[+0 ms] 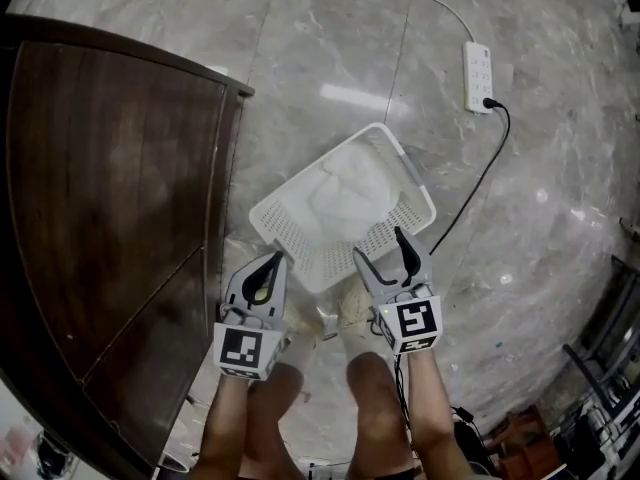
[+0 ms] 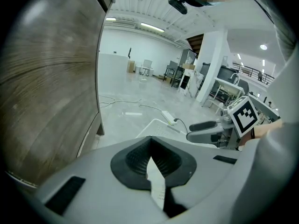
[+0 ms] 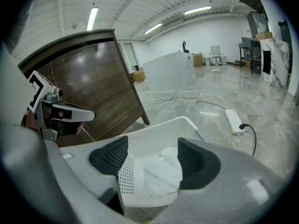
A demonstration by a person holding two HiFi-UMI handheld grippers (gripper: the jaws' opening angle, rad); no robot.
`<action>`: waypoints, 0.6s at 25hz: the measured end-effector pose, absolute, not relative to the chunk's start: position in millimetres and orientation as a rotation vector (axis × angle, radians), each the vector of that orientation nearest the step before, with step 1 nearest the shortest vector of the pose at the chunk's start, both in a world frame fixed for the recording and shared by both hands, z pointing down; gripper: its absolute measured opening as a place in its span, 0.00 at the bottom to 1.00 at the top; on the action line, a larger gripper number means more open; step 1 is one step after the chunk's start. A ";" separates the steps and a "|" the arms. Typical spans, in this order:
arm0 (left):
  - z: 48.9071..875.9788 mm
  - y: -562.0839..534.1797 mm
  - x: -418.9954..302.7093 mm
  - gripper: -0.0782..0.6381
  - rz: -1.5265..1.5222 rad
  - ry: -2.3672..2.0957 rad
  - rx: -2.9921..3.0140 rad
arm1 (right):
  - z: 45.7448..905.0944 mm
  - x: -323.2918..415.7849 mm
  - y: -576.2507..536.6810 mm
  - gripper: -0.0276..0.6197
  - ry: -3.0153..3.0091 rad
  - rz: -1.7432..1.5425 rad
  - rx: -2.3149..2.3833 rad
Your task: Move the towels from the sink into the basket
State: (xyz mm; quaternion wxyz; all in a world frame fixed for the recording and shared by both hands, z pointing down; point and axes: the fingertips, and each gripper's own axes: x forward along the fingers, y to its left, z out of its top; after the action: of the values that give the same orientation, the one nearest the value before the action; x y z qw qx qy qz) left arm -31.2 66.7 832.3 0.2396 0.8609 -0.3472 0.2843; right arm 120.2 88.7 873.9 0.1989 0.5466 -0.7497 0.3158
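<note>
We see the white basket [image 1: 290, 233] standing on the grey marble floor [image 1: 540, 198], just beside the corner of a dark wooden cabinet [image 1: 110, 198]. The towels [image 1: 350, 193] lie inside the basket as a crumpled white heap that covers most of its bottom.

Both grippers hang low at the basket's near edge, pointing forward and down. The left gripper [image 1: 274, 260] is at the basket's near left corner. In the left gripper view its 2 jaws stand together with the tips meeting. Only a thin sliver of the basket's perforated wall shows through the slit below them. The pads [image 2: 133, 160] grip nothing that we can make out.

The right gripper [image 1: 378, 244] is at the near right side of the basket. In the right gripper view its 2 jaws stand well apart, and the near corner of the basket's wall rises between them. Neither jaw clamps it. We cannot tell whether the left-hand pad brushes the wall. The towels show in the gap, beyond that wall.

A white power strip [image 1: 478, 76] lies on the floor well beyond the basket. A black cable [image 1: 480, 183] is plugged into it and runs back toward the basket's right side. The person's 2 legs [image 1: 375, 398] show below the grippers.
</note>
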 end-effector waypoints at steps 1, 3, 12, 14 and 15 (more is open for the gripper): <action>828.1 65.3 -30.4 0.12 0.776 -0.950 2.368 | 869.9 120.3 87.7 0.55 -2.099 0.880 1.528; 815.4 60.4 -27.6 0.12 0.757 -0.966 2.352 | 859.3 121.5 84.9 0.55 -2.102 0.869 1.532; 716.1 31.1 -32.4 0.12 0.712 -1.007 2.468 | 753.2 120.9 59.9 0.55 -2.155 0.789 1.569; 682.2 24.7 -32.1 0.12 0.695 -1.021 2.492 | 715.7 120.5 52.9 0.55 -2.175 0.761 1.581; 663.2 22.2 -31.9 0.12 0.686 -1.027 2.502 | 695.5 120.1 50.5 0.55 -2.183 0.749 1.585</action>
State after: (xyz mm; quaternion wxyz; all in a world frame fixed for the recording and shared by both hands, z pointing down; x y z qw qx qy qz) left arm -31.9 22.2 663.2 0.1748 0.8829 -0.3623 0.2422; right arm 120.1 50.5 695.5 0.1703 0.5579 -0.7683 0.2636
